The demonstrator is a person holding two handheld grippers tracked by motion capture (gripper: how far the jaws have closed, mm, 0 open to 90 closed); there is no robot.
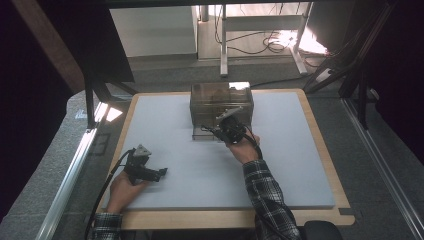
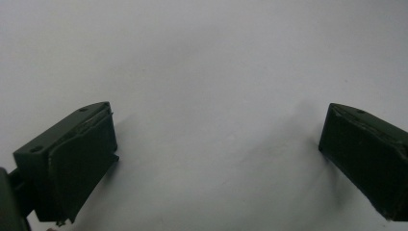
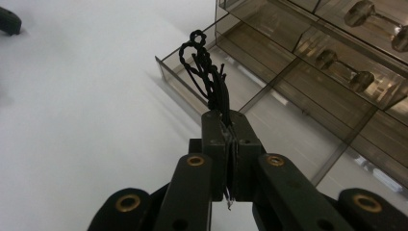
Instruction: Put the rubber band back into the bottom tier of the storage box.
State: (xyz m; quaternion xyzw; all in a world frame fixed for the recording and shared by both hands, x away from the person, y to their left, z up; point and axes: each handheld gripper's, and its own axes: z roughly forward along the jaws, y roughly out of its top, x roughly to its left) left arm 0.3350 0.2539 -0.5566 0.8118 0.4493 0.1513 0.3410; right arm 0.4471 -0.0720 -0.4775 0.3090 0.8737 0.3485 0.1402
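Tongs in the person's right hand, the right gripper (image 3: pixel 230 122), are clamped together on a bundle of thin black twisted wire ties (image 3: pixel 207 72). The bundle sticks out past the jaw tips, its looped end uppermost in the right gripper view, and a few thin ends poke out behind the pads. In the high view the right gripper (image 1: pixel 220 131) holds the ties (image 1: pixel 209 129) just in front of the smoky transparent plastic drawer cabinet (image 1: pixel 221 100), over the pulled-out bottom drawer (image 1: pixel 204 133) at the cabinet's near left corner. The right gripper view shows that open drawer (image 3: pixel 192 72) directly beyond the ties, with two shut drawers and their clear knobs farther along the cabinet front.

The left gripper (image 1: pixel 161 173) lies well apart from the cabinet, near the table's front left, low over the pale grey foam mat (image 1: pixel 280 170). Its jaws stand wide apart in the left gripper view (image 2: pixel 216 159), with nothing but bare mat between them.

No brand, label or writing can be read on the cabinet, the ties or either gripper.
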